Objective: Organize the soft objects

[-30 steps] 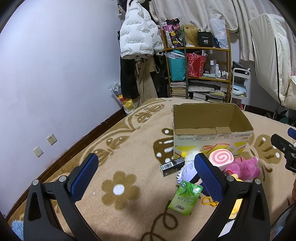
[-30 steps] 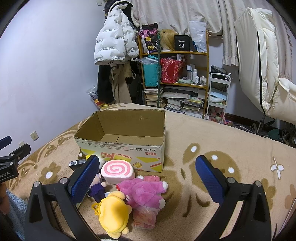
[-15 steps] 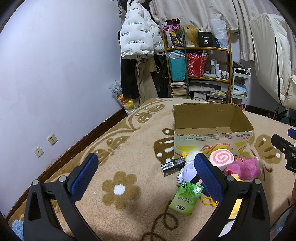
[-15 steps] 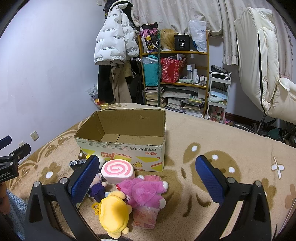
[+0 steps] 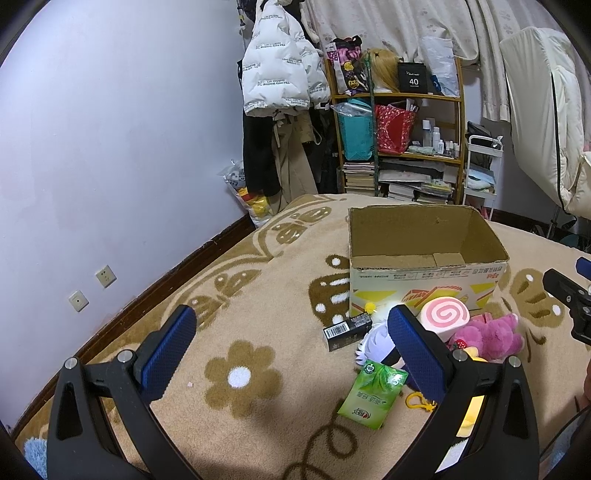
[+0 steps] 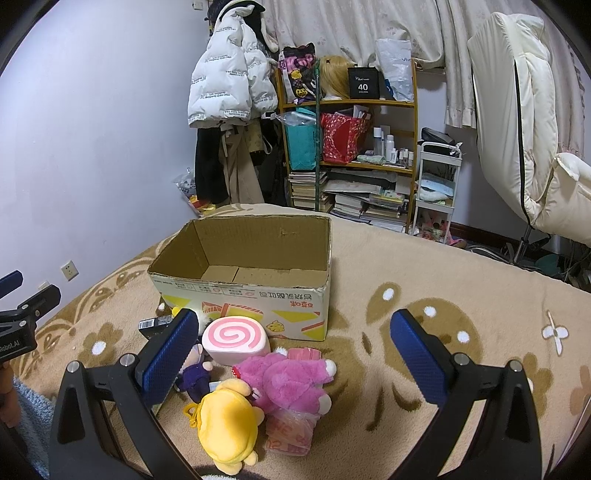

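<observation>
A beige carpet (image 5: 258, 295) patterned with brown flowers, butterflies and white dots covers the surface in both wrist views, running to a dark skirting board under a pale lilac wall (image 5: 110, 129) that carries two sockets (image 5: 105, 276). An open cardboard box (image 6: 243, 273) stands on the carpet with its flaps folded down inside and nothing else visible in it; its front face is printed in yellow and red. The soft things lie in a loose cluster just in front of the box: a pink swirl-roll cushion (image 6: 236, 338) touching the box front, a pink plush toy (image 6: 288, 380) beside it, a yellow plush (image 6: 227, 430) against the pink one, a small purple doll (image 6: 195, 373) partly behind the right gripper's left finger, and a crinkled pink packet (image 6: 290, 430) under the pink plush. A green packet (image 5: 373, 393) and a small black carton (image 5: 347, 330) lie on the carpet to the left of the cluster. The left gripper (image 5: 291, 354) hangs above bare carpet with its jaws spread wide and nothing between them; the right gripper (image 6: 291, 358) hangs over the toy cluster, jaws likewise wide apart and holding nothing. At the back of the room a wooden shelf unit (image 6: 351, 155) is crowded with books, bags and bottles, a white puffer jacket (image 6: 229, 85) hangs beside it, pale curtains (image 6: 369, 33) cover the far wall, and a cream padded chair (image 6: 517, 129) stands to the right.
</observation>
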A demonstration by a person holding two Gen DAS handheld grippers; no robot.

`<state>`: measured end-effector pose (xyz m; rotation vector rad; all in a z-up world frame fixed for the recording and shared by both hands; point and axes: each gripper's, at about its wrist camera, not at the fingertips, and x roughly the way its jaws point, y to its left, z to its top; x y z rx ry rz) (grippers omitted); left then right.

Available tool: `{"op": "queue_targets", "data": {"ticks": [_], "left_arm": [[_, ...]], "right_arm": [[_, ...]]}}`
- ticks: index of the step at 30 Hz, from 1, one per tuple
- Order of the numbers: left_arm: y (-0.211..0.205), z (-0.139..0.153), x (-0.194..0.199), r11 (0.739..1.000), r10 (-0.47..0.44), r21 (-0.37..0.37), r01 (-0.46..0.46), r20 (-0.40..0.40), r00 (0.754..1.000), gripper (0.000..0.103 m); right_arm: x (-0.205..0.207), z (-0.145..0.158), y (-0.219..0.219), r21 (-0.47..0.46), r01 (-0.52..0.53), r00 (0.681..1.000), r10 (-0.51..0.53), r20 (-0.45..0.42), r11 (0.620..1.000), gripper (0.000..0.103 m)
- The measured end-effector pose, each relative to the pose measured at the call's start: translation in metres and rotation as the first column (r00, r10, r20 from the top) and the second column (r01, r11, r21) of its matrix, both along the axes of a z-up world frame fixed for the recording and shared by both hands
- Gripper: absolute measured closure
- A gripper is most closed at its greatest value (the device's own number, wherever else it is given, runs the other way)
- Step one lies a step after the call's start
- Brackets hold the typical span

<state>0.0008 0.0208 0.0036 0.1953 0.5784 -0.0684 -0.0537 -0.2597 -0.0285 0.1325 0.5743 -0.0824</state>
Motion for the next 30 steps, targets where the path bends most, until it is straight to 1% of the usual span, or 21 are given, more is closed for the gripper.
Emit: {"op": "queue_targets", "data": {"ticks": [30], "left_arm": [[-0.0035, 0.0008, 0.0004, 1.000, 0.000, 0.005, 0.000, -0.003, 1.000, 0.001]], "right_arm": [[0.0003, -0.0001, -0.0006, 0.001, -0.001, 1.000, 0.001, -0.002, 1.000, 0.000]]}}
